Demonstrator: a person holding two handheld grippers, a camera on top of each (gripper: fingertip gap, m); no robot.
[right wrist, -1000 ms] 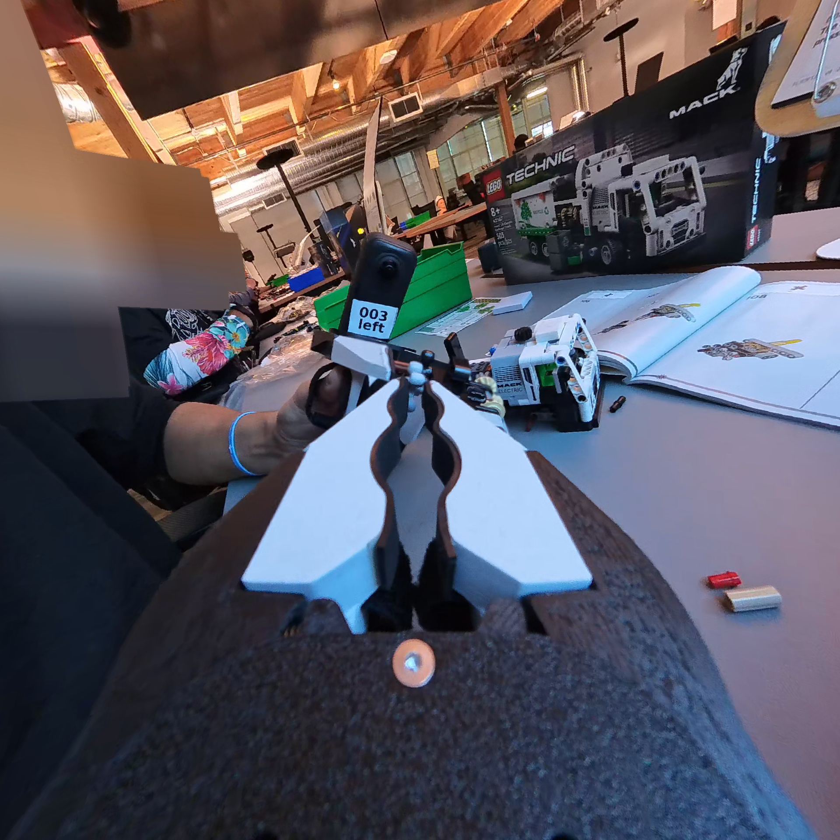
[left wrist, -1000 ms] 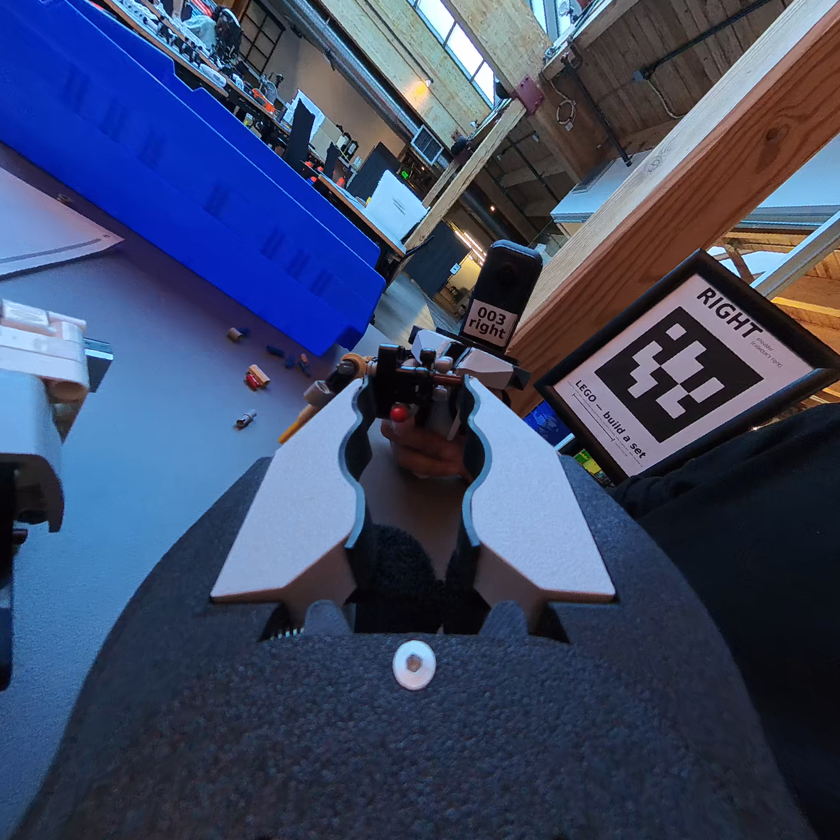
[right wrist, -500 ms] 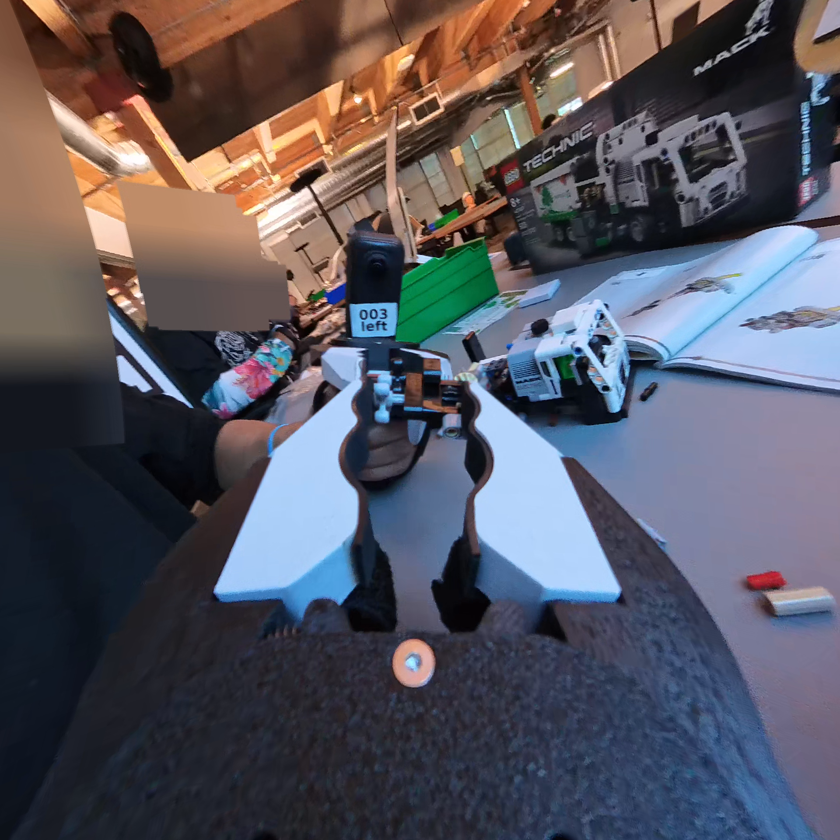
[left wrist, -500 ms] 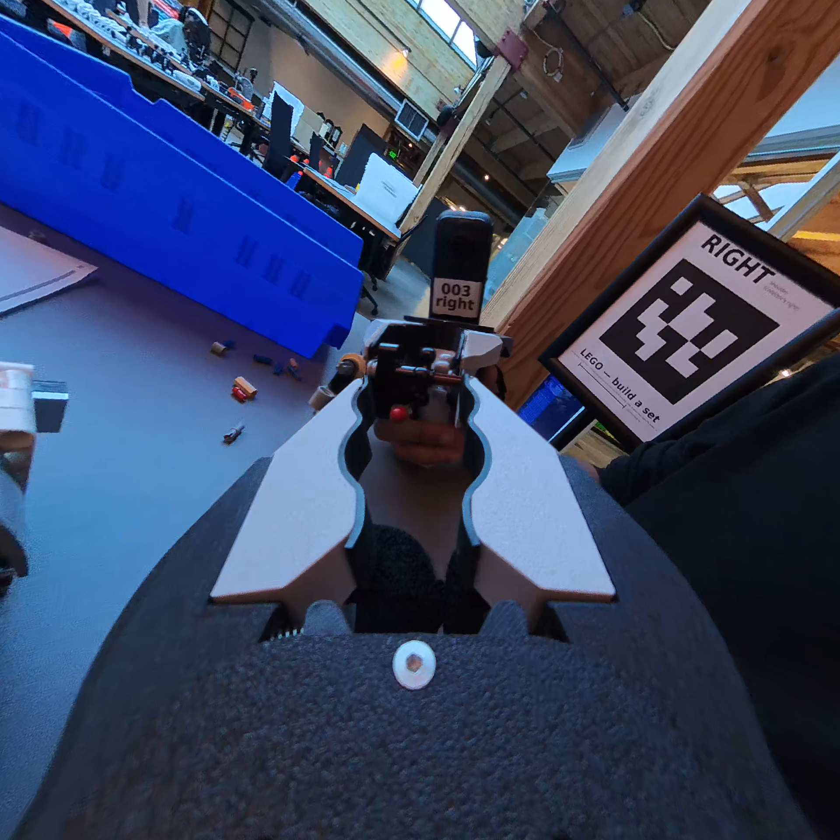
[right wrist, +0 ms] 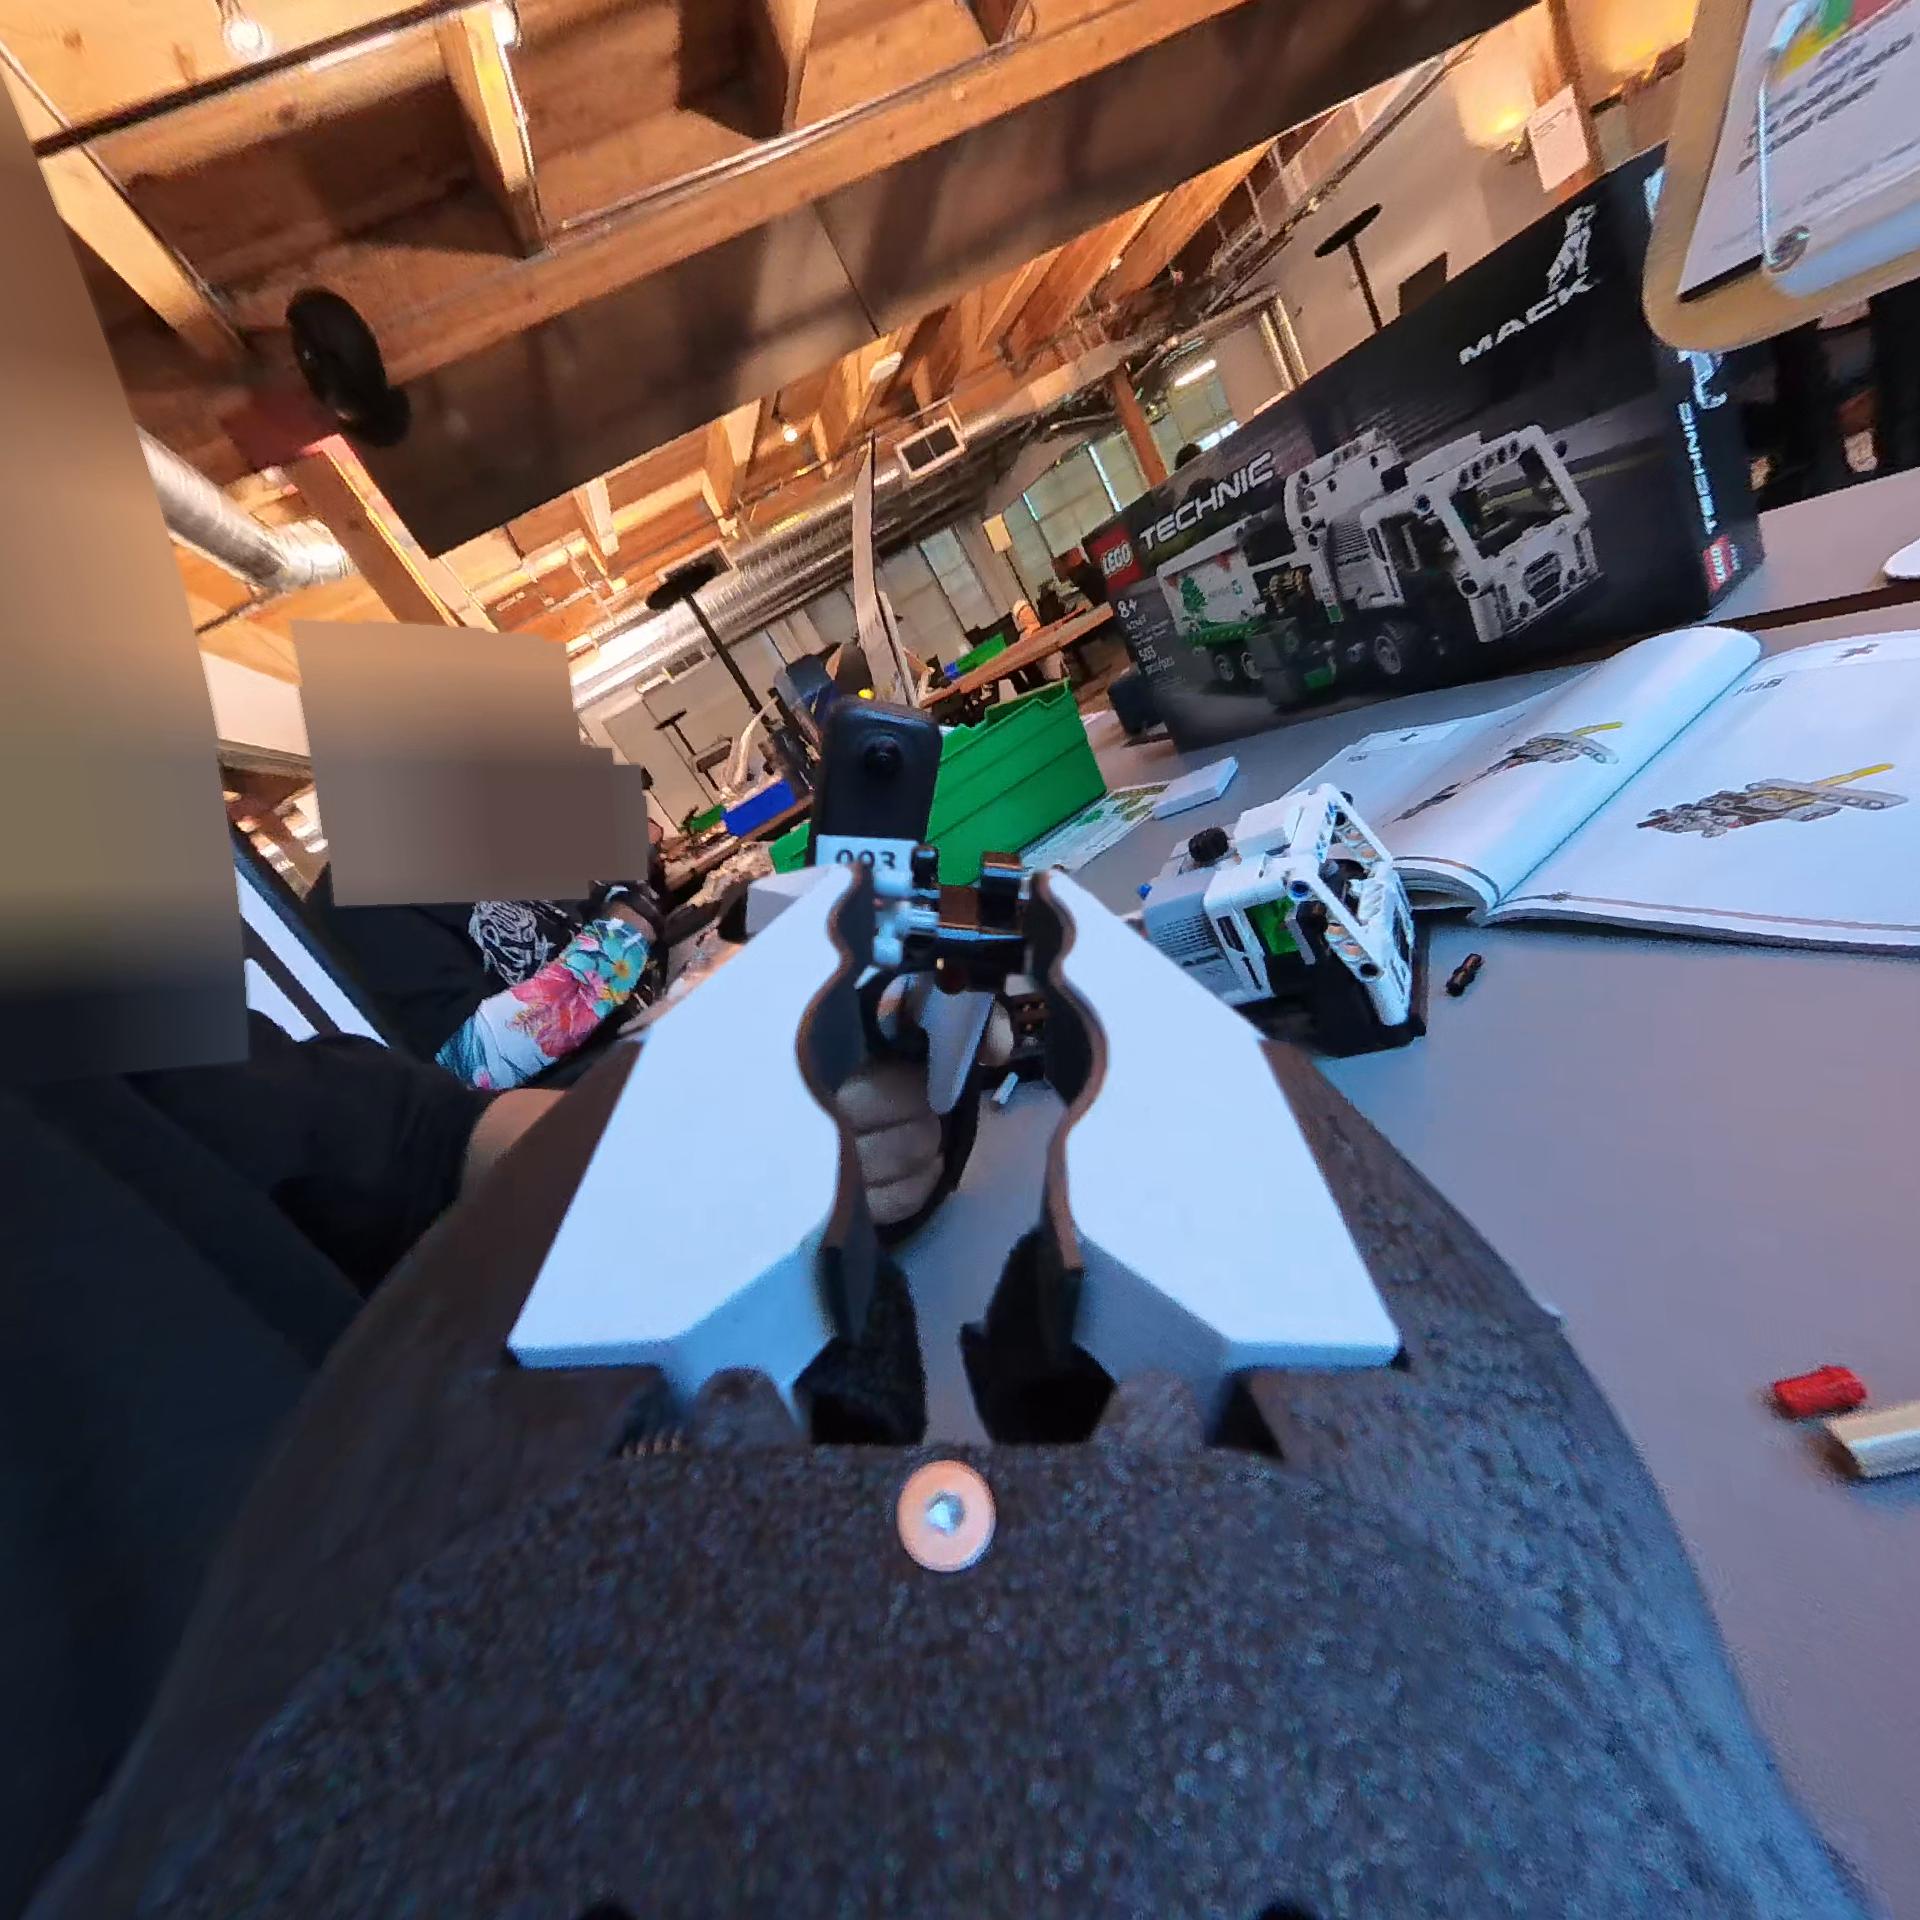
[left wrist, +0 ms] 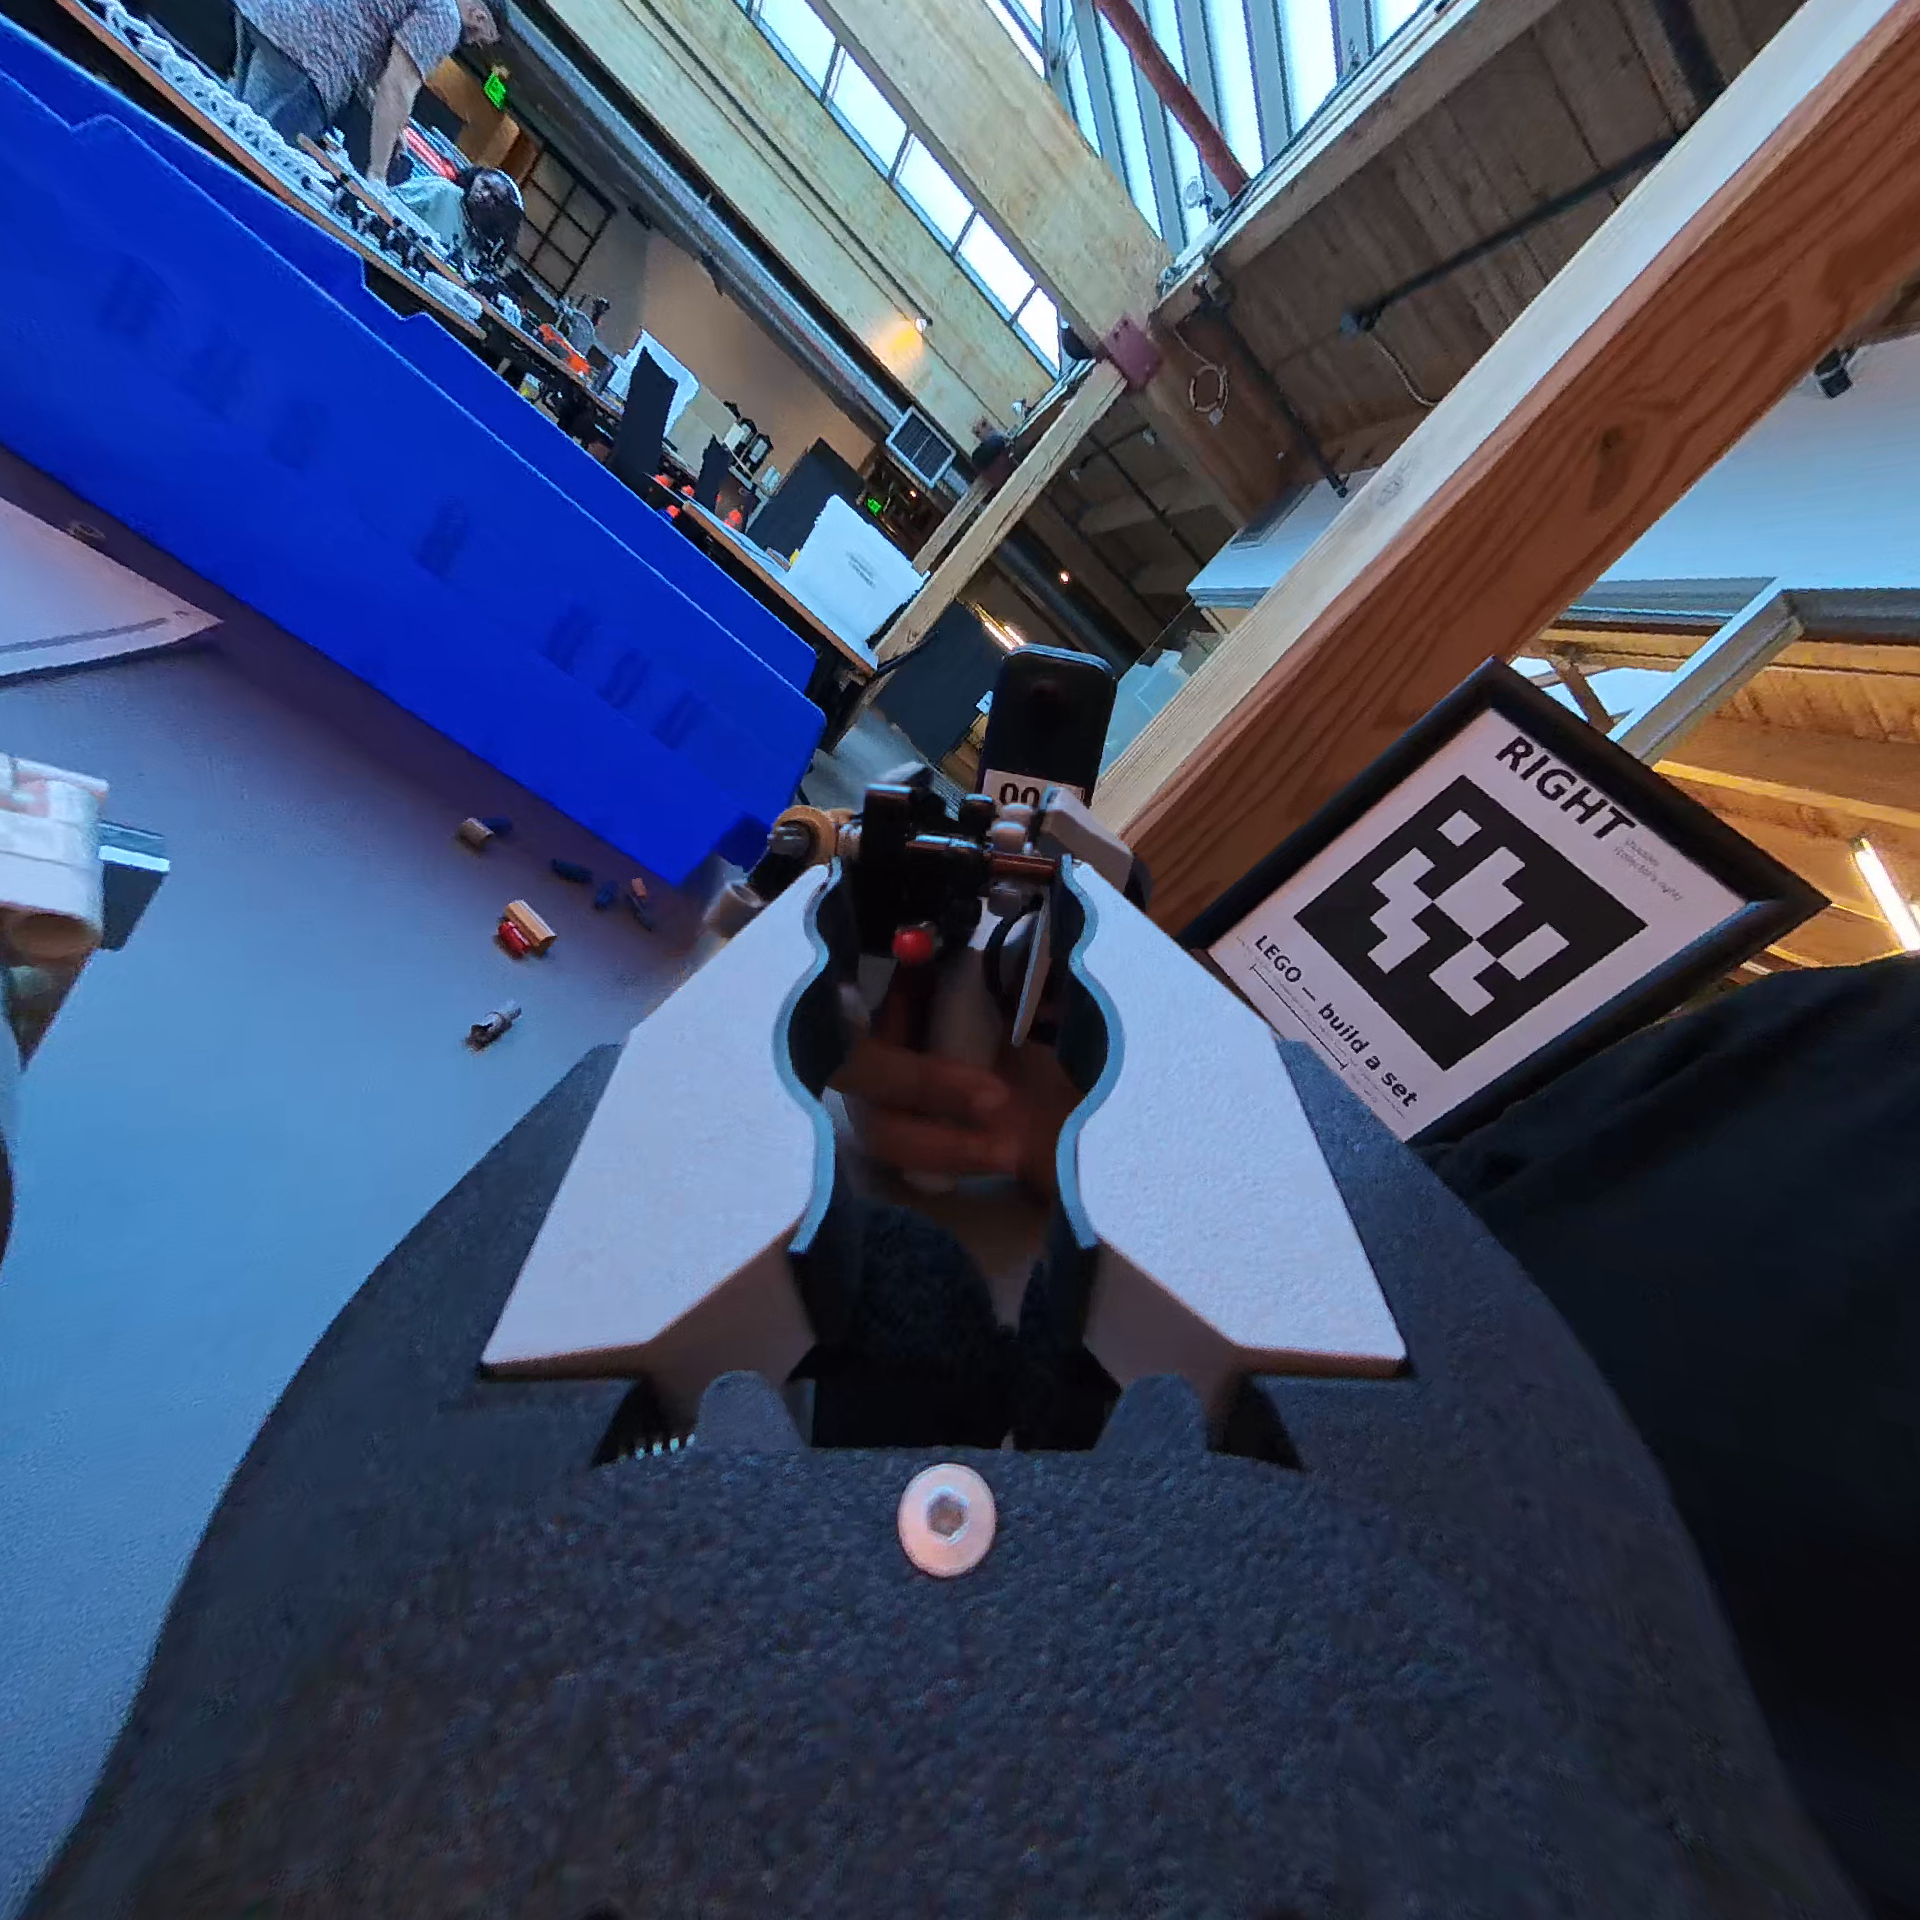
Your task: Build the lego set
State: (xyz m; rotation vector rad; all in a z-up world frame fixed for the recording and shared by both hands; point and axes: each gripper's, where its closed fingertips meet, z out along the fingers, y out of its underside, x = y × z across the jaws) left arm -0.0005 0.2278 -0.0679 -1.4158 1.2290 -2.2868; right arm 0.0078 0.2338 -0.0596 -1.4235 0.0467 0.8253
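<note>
Fingers of both grippers pinch one small black sub-assembly (left wrist: pixel 920 868) (right wrist: pixel 951 920), light, fiddly, best gripped by its stiff beams.

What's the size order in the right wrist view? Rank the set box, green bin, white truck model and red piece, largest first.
1. set box
2. white truck model and green bin: alike, bin farther off, unranked
3. red piece

Printed lettering on framed sign (left wrist: pixel 1475 914), set box (right wrist: pixel 1455 540), booklet (right wrist: pixel 1662 790), camera tags (right wrist: pixel 865 856)
</note>
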